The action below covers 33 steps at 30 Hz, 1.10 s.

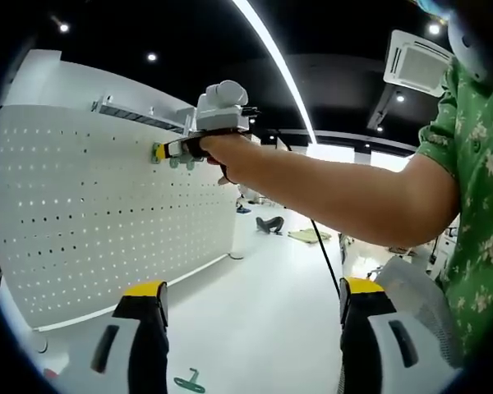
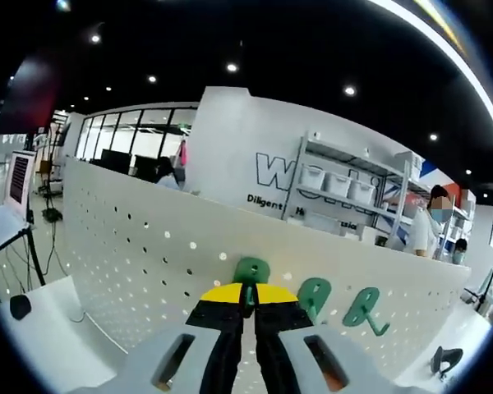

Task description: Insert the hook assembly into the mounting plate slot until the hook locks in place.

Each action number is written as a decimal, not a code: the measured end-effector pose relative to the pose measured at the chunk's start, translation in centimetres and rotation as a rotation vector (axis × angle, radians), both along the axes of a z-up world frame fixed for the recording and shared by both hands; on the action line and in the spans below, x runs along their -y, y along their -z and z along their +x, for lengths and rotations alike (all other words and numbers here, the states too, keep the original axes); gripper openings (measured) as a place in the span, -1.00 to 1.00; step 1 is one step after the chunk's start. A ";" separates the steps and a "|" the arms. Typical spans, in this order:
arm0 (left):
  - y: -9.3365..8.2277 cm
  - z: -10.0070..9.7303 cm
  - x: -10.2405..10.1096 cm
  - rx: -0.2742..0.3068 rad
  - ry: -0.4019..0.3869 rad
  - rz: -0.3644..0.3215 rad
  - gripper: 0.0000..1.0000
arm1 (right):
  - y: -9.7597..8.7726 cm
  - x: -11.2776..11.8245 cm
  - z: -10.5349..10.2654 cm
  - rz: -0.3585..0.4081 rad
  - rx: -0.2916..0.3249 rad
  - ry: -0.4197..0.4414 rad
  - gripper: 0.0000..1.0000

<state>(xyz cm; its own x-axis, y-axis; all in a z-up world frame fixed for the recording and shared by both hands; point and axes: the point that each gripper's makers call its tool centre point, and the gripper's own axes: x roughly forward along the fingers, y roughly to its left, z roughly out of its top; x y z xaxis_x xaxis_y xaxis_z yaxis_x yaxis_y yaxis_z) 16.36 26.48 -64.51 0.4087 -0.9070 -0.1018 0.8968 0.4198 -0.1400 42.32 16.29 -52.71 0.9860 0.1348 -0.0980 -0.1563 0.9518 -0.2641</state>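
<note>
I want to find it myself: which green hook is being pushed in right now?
Find the white pegboard and its row of three green hooks. The hook on the left end is the one, pinched by the right hand-held gripper; the other hooks hang free.

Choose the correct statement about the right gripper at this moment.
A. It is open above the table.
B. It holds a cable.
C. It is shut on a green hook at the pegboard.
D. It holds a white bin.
C: in the right gripper view, the right gripper is shut on a green hook against the pegboard, beside two more hooks.
</note>
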 end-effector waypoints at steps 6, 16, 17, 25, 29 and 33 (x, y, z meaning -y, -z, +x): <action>0.1 -0.1 0.1 -0.004 0.002 -0.001 0.75 | 0.2 0.1 0.0 -0.008 -0.008 -0.012 -0.93; -0.1 0.0 -0.2 0.002 -0.001 0.003 0.74 | 0.6 0.3 0.0 0.021 0.018 -0.003 -0.87; -0.1 0.0 -0.2 0.001 -0.003 0.003 0.74 | 0.5 0.4 -0.1 0.035 0.025 -0.004 -0.85; 0.0 -0.2 0.1 0.002 0.001 0.005 0.74 | 1.0 0.5 -0.7 0.035 0.019 -0.008 -0.81; 0.0 -0.3 0.2 0.001 0.000 0.008 0.75 | 0.9 0.6 -0.7 0.041 0.027 -0.011 -0.75; 0.0 -0.3 0.1 0.002 -0.001 0.010 0.75 | 0.8 0.5 -0.9 0.047 0.033 -0.018 -0.64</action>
<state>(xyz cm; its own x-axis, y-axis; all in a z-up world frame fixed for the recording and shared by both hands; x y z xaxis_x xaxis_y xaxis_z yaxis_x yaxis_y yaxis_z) 16.08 26.38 -64.50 0.4094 -0.9057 -0.1100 0.8968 0.4217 -0.1338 41.39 15.79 -53.47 0.9860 0.1559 -0.0588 -0.1653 0.9604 -0.2244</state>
